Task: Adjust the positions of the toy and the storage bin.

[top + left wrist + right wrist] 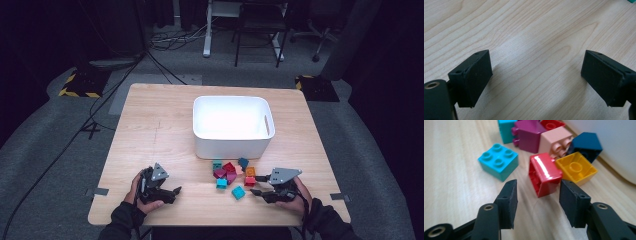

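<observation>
Red brick position: red brick (543, 175) lies on the table (160, 130) just ahead of the right gripper (537, 197), in line with the gap between its jaws but beyond their tips, not touched.
Right gripper state: jaws partly apart, nothing between the pads; in the high view the right gripper (257, 186) sits at the near right of the brick cluster.
Red brick orientation: tipped on its side, hollow underside facing the lower left of the right gripper view, one smooth glossy face up; it looks near-square, so no clear long axis.
Neighbours: yellow brick (576, 167) touches it on the right, also tipped so its hollow shows; cyan brick (498, 161) sits apart to the left, studs up.
Left gripper state: left gripper (536, 75) has its jaws wide apart over bare wood, holding nothing.
Materials: bricks are shiny moulded plastic; jaw pads are matte black and flat; table is pale wood grain.
Bin: white bin (232, 145) stands behind the bricks.
</observation>
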Tool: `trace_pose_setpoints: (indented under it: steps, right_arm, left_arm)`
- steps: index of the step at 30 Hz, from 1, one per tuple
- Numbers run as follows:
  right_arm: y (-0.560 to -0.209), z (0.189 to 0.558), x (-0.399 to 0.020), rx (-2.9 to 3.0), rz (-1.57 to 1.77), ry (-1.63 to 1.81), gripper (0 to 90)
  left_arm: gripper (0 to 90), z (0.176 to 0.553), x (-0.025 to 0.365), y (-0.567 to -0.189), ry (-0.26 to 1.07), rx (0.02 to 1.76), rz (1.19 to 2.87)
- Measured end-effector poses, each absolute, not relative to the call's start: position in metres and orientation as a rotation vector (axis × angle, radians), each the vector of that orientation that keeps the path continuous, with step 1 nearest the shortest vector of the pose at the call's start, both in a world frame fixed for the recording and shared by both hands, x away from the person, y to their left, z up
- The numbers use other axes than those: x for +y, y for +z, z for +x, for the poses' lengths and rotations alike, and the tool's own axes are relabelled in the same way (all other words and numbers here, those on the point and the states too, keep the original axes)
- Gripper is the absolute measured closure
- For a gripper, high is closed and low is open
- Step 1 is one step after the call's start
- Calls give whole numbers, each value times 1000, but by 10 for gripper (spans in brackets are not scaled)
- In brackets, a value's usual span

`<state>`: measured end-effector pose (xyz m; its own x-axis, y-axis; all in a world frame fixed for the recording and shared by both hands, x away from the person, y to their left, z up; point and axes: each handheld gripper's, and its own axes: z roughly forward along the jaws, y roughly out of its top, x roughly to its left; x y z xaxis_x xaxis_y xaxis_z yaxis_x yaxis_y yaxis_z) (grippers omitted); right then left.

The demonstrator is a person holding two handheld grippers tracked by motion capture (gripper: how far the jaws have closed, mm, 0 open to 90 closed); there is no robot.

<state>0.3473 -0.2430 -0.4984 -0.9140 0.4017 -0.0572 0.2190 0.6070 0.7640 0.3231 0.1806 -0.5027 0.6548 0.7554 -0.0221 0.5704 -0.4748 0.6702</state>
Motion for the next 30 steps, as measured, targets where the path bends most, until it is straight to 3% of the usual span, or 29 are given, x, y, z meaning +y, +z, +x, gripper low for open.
trace_pose_setpoints:
  steps: [6,9,14,30]
  right_arm:
    - [-497,355,-240,2607,532,1229,453]
    - [-496,355,-235,2603,513,1231,505]
    - [-498,352,-231,2588,522,1204,676]
    - [-479,355,-267,2468,580,1273,679]
  left_arm:
    - [95,325,181,-502,365,1011,2222]
    - [92,325,181,-503,368,1008,2222]
    - [92,325,181,-503,370,1008,2222]
    - [93,325,180,-503,364,1012,2218]
